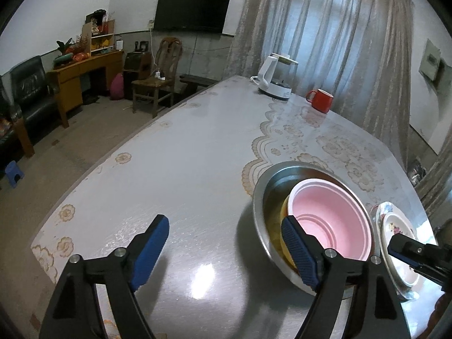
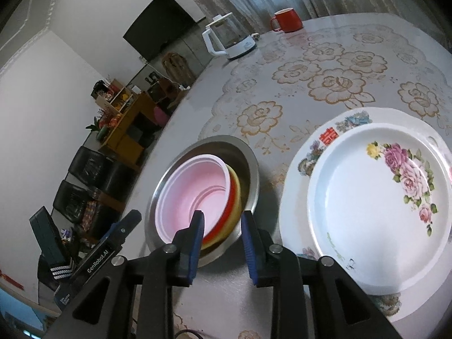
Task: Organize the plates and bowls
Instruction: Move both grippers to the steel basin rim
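Observation:
A steel bowl [image 1: 261,197] [image 2: 251,166] stands on the table and holds a nested stack: a pink bowl [image 1: 330,212] [image 2: 195,192] on top, a red bowl [image 2: 227,212] and a yellow bowl [image 2: 237,197] under it. To its right two floral white plates are stacked, a smaller plate [image 2: 381,206] [image 1: 398,228] on a larger plate [image 2: 305,152]. My left gripper [image 1: 226,243] is open and empty, left of the steel bowl. My right gripper [image 2: 221,240] is open and empty, just in front of the bowls' near rim; it also shows in the left wrist view [image 1: 401,247].
A white electric kettle [image 1: 275,77] [image 2: 228,38] and a red mug [image 1: 320,100] [image 2: 286,19] stand at the far end of the lace-patterned table [image 1: 183,169]. Beyond the table's left edge are chairs, a sofa and a wooden desk.

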Tool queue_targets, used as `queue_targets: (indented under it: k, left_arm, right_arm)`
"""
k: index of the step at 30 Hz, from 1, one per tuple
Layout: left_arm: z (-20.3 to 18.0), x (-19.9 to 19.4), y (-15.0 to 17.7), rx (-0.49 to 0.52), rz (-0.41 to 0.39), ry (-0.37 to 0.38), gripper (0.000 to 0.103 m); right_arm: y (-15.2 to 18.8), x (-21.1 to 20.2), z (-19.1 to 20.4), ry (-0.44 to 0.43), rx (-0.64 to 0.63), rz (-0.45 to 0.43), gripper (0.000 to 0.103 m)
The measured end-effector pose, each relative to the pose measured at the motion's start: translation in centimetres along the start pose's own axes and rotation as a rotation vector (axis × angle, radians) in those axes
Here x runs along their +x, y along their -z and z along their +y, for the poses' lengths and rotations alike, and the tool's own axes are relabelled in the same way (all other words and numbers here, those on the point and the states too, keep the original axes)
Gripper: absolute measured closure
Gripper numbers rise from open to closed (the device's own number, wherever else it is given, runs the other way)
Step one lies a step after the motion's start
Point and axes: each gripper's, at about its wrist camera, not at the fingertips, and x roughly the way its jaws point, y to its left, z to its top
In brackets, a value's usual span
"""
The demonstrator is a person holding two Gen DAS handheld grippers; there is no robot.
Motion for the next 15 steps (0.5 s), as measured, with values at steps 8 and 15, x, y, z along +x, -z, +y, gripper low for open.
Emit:
queue_targets:
  k: [8, 15]
  left_arm:
    - [0.2, 0.5, 0.4, -0.007, 0.022, 0.020, 0.021]
    - [-0.1, 1.2, 0.8, 0.007, 0.046, 0.029, 0.021]
  right_arm:
    - [0.9, 1.4, 0.2, 0.024, -0.026, 0.035, 0.074]
    - [1.3, 2.7, 0.2, 0.058, -0.047, 0.055, 0.074]
